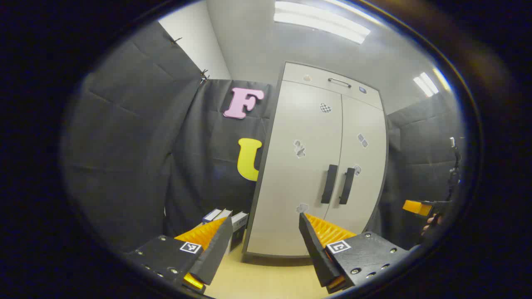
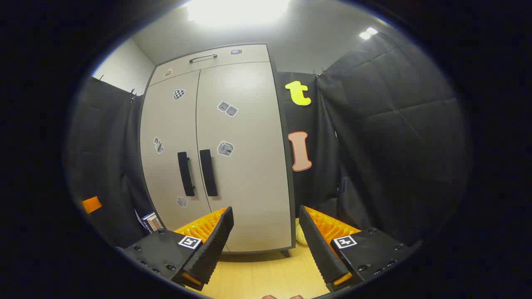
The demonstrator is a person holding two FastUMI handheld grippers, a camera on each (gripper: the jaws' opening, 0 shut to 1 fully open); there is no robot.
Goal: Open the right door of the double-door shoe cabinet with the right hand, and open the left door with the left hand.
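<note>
Both pairs of fingers stand spread wide with nothing between them: my left gripper (image 1: pixel 265 232) in the left gripper view, my right gripper (image 2: pixel 266 226) in the right gripper view. Neither touches anything.

The shoe cabinet (image 1: pixel 320 166) stands upright ahead of me on the wooden floor (image 2: pixel 266 270), against the black cloth wall. Its left door (image 1: pixel 299 166) and right door (image 2: pixel 245 158) are both shut, their edges meeting at the middle seam. The two dark vertical handles sit side by side at that seam: the left handle (image 1: pixel 329 184) and the right handle (image 2: pixel 208 172). Both grippers are well apart from them.

Off at the right edge of the left gripper view I see the other gripper with a hand (image 1: pixel 430 222) behind it, also short of the cabinet.

So I judge the task as barely begun. Nothing is open yet. What is left is everything: bring my right gripper to the right handle, close on it and swing that door out, then do likewise on the left.
</note>
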